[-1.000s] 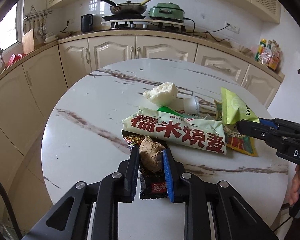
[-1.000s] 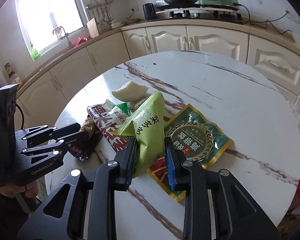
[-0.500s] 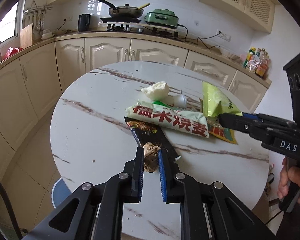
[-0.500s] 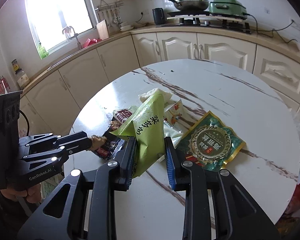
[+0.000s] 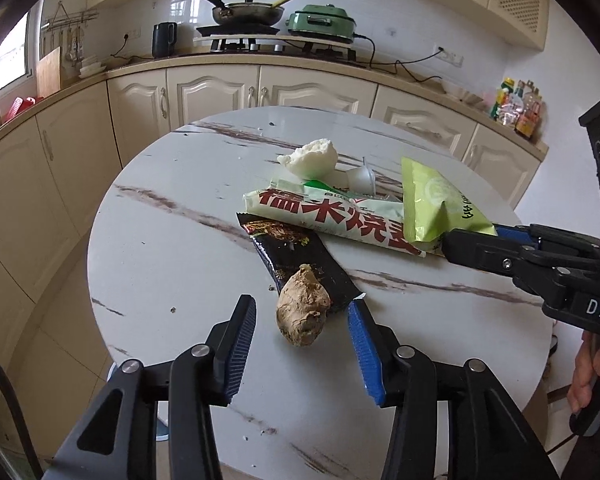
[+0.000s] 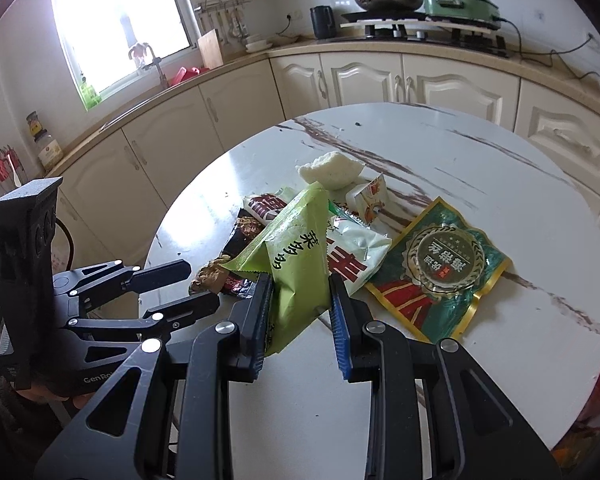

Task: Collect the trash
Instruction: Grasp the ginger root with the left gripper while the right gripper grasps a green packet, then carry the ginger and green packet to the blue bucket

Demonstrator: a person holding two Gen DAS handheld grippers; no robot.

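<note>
Left wrist | left tool (image 5: 302, 344) opening, lumpy brown scrap (image 5: 303, 309) unpinched | right tool (image 6: 300, 312) pinching crinkly green packet (image 6: 296, 256)

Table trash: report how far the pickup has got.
Done: nothing visibly binned. In hand: the right gripper clamps the light green packet; the left gripper is opening around the brown lump, pads clear of it. Left: black wrapper, long white packet, white bun, green-gold pouch.
</note>
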